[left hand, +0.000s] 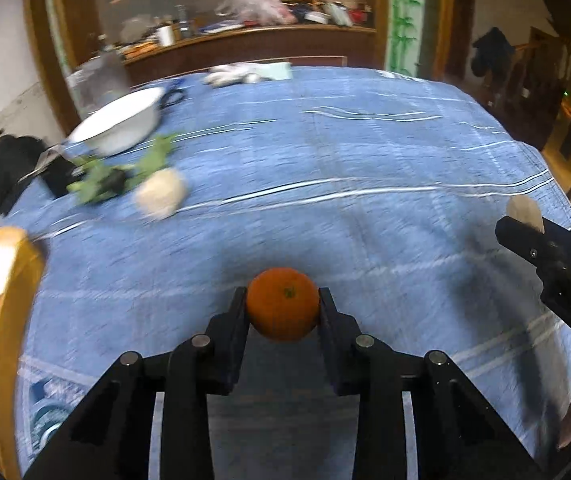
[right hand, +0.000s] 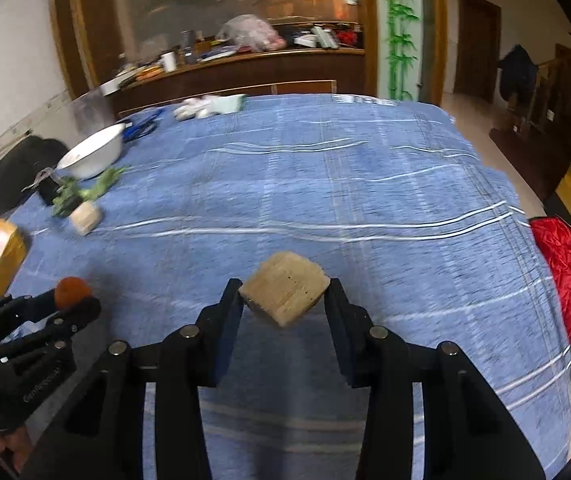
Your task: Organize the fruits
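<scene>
Blue striped cloth (left hand: 365, 152) covers the surface, with a cluttered wooden counter (left hand: 245, 36) beyond it.

From the left wrist, the left tongs (left hand: 283, 304) are closed partway on an orange (left hand: 283, 304), one pad on each side, holding it above the cloth. Ahead and to the left lie a white bowl (left hand: 119, 120), some green leaves (left hand: 125, 168) and a pale block (left hand: 161, 196). Far left is a yellow-rimmed tray (left hand: 9, 280). To the right, the other tool's tip shows with something pale in it.

From the right wrist, the right tongs (right hand: 285, 292) grip a tan block (right hand: 285, 288) by two corners, tilted, clear of the cloth. The orange (right hand: 71, 290) appears to the left, pinched in the other tool.

Carrying well probably means steady squeeze on both; the corner grip on the block looks liable to twist.

Only the right view shows a red quilted cloth (right hand: 569, 276) at the surface's right edge; only the left shows the orange's green stem end and more of the tray. Blur hides fine detail.
</scene>
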{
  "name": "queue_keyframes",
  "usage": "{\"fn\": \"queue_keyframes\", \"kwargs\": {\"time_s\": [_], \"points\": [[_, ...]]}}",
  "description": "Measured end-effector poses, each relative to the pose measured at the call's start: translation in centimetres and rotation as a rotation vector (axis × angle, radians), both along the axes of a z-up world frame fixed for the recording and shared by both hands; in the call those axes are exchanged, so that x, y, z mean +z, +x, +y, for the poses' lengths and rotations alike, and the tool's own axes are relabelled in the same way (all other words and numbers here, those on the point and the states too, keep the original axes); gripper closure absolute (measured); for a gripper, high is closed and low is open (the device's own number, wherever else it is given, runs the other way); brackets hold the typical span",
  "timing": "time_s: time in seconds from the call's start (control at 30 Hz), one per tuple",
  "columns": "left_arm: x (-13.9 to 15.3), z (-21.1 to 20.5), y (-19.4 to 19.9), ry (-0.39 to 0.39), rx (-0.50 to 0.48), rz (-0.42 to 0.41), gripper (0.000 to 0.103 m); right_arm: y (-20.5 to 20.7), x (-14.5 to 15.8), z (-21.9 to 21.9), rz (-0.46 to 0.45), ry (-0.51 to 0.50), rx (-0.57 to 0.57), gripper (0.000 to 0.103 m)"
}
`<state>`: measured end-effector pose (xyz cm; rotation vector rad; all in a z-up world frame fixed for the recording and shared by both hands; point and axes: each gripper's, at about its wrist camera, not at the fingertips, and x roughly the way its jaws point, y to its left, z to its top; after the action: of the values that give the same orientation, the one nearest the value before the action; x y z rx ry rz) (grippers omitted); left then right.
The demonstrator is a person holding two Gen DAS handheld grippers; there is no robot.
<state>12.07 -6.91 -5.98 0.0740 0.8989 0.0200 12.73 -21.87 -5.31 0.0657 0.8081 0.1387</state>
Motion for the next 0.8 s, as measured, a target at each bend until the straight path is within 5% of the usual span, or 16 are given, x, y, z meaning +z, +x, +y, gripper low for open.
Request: {"fn": "queue_keyframes", "kwargs": {"time_s": [0.5, 0.8], "points": [[2.6, 12.0, -12.5, -0.018, 0.201, -0.095, 0.071, -6.4, 0.4, 13.6, -0.067, 0.038, 0.237, 0.059], [4.2, 13.1, -15.1, 0.005, 0.245, -0.127, 0.071, -7.6, 0.7, 13.4, -0.098, 0.052, 0.249, 0.059]]}}
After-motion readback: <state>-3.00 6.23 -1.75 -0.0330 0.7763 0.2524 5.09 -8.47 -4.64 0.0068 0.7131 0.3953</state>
